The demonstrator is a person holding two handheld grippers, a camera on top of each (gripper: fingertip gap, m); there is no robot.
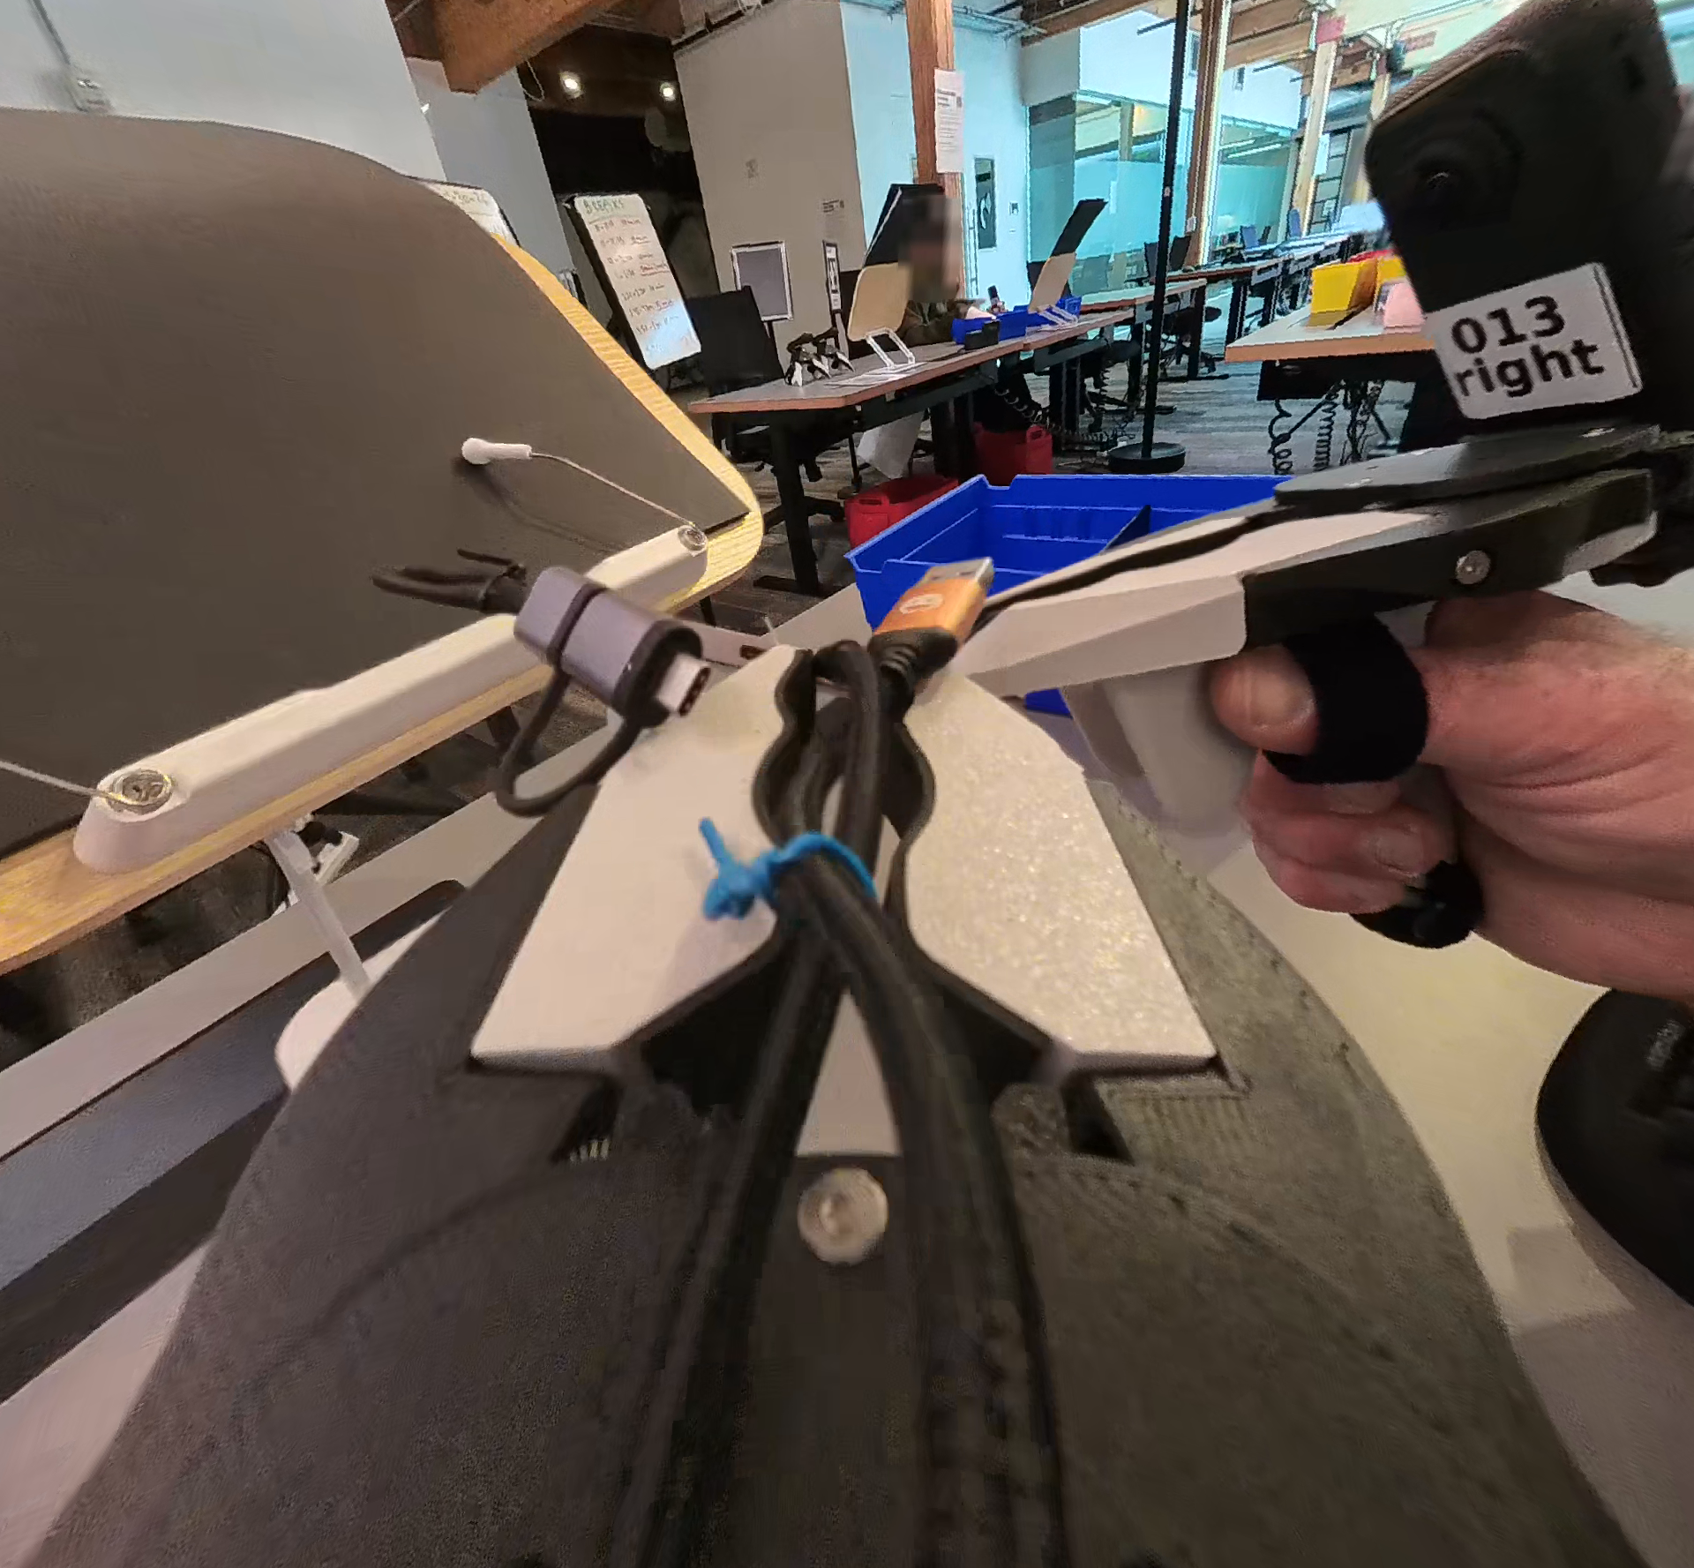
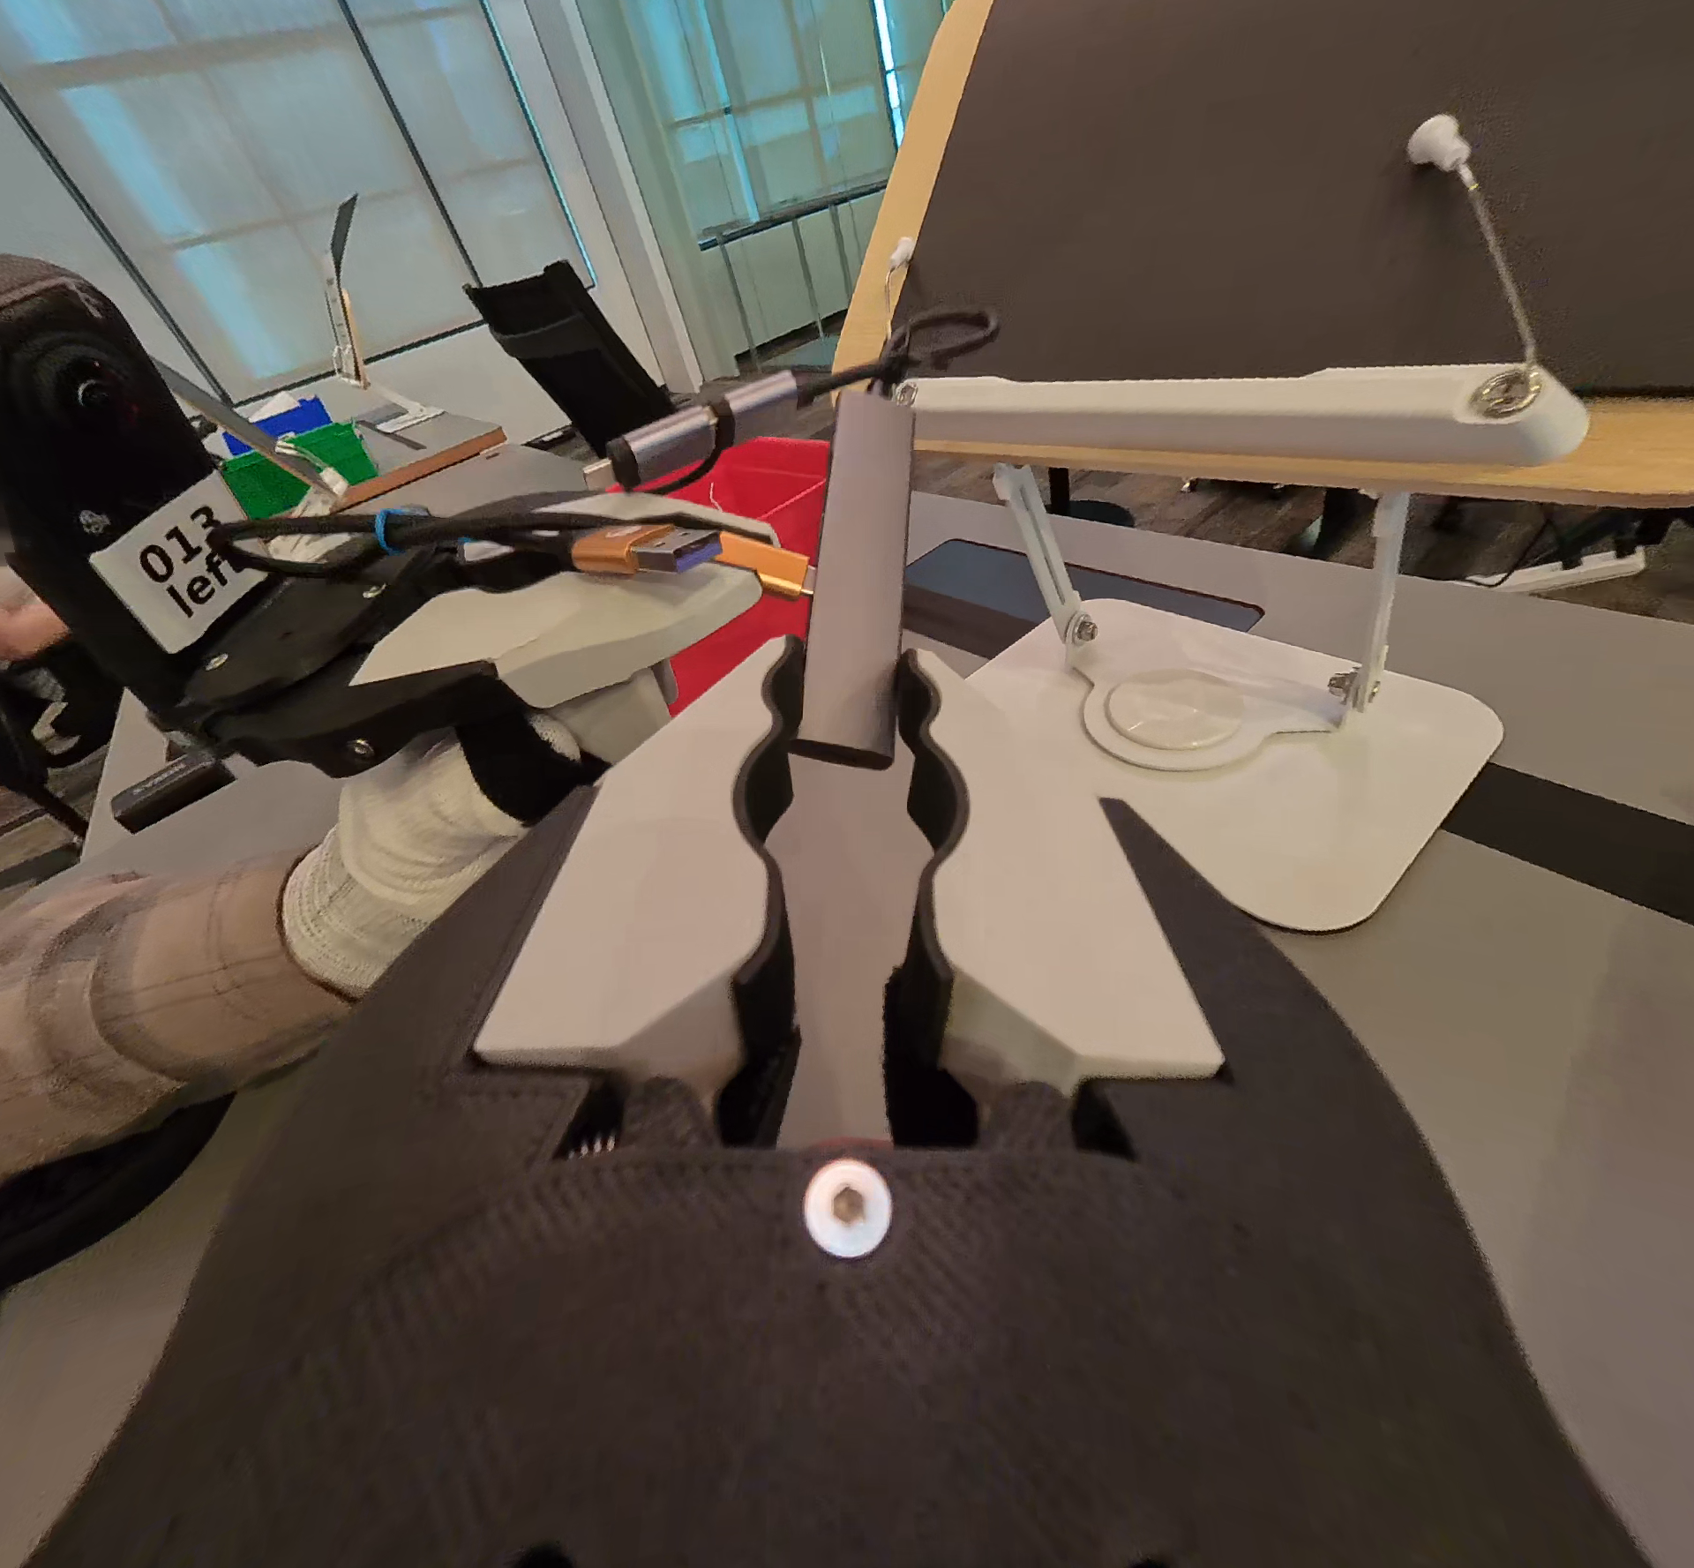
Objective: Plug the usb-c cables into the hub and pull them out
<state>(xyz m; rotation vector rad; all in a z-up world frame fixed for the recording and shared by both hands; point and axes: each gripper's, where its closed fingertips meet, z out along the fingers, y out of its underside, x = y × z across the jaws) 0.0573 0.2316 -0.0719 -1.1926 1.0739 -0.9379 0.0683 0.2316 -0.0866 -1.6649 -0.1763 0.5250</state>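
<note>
Hub (image 2: pixel 857 580) pinched between the right gripper's (image 2: pixel 845 699) fingers, cable bundle pinched in the left gripper (image 1: pixel 848 671).

Slim and grey, the hub stands nearly upright, its lower end pressed between the two white fingertips (image 2: pixel 953 754), its top reaching the front lip of a white tilted stand (image 2: pixel 1228 415). From the left, an orange-shelled USB-C plug (image 2: pixel 775 566) points at the hub's side, tip just beside it; whether it touches cannot be told. Beside it lies a second orange plug (image 2: pixel 642 550), broader and blue-tongued. Both black braided cables (image 1: pixel 857 791), bound with a blue tie (image 1: pixel 761 868), run between the left gripper's closed fingers. A grey adapter plug (image 1: pixel 623 644) on a short black lead dangles near the stand.
</note>
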